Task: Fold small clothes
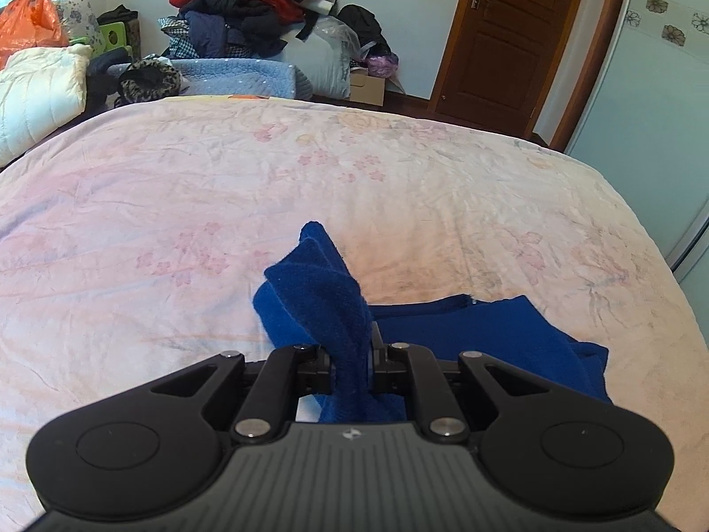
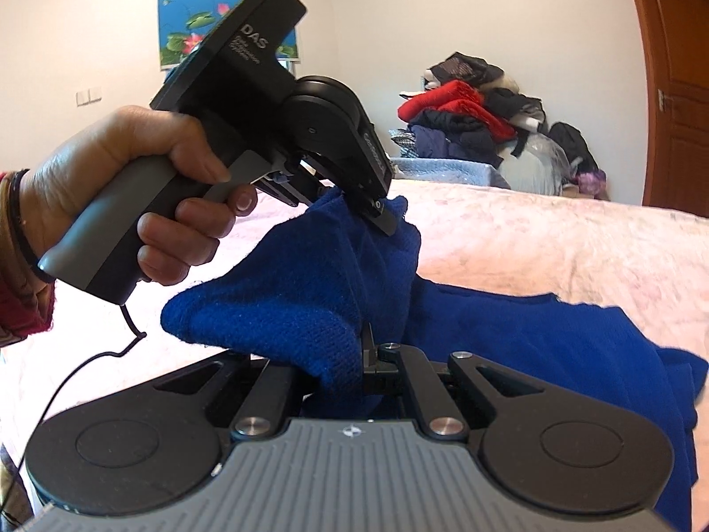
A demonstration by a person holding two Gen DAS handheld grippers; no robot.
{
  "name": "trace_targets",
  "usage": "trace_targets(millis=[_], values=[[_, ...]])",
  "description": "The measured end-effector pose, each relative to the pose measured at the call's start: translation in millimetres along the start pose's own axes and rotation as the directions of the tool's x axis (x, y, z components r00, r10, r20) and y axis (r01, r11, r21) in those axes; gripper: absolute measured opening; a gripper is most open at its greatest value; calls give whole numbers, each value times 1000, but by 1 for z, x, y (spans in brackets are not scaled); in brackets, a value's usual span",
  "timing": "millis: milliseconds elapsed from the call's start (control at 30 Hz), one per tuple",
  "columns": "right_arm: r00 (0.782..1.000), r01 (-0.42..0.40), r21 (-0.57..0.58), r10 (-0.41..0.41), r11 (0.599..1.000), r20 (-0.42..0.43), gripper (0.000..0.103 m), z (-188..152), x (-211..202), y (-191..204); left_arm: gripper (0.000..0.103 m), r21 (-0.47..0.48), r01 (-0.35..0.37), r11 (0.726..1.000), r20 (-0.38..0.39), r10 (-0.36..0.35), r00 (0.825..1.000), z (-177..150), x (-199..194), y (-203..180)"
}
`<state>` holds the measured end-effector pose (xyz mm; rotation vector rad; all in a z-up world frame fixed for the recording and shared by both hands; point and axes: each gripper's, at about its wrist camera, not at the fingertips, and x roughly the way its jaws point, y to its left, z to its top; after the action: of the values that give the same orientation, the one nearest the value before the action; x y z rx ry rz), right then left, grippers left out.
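A small blue knit garment [image 1: 465,332] lies on the pink flowered bed cover [image 1: 221,204], partly lifted. My left gripper [image 1: 352,354] is shut on a bunched edge of the garment, which sticks up between its jaws. My right gripper [image 2: 354,368] is shut on another bunched part of the same blue garment [image 2: 554,337]. In the right wrist view the left gripper [image 2: 376,215], held by a hand [image 2: 133,195], pinches the cloth just above and beyond the right one. The two grips are close together. The rest of the garment trails to the right on the bed.
A heap of red, black and dark clothes [image 1: 248,13] sits beyond the bed's far edge, with a white padded jacket [image 1: 40,93] and an orange bag [image 1: 31,22] at far left. A brown door [image 1: 500,31] stands at back right. A cable [image 2: 79,368] hangs from the left gripper's handle.
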<state>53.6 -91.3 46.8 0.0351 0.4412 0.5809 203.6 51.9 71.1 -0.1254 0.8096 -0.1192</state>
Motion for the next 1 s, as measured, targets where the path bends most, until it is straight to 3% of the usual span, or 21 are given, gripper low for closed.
trace_targets(millis=[233,433,1000], values=[[1000,-12,133,12,991,-2,7,-5,-17,-36,11,27,45,999,2,-45,999,1,6,-37],[1000,19,180,-19,983,-1,7,-15,-31,-60,11,65,82,994,-10,-81,997,-1,17,-77],[998,63,389,-58,919,-25,7,-57,-40,-137,11,162,89,983,-58,-81,995,-17,71,-167]])
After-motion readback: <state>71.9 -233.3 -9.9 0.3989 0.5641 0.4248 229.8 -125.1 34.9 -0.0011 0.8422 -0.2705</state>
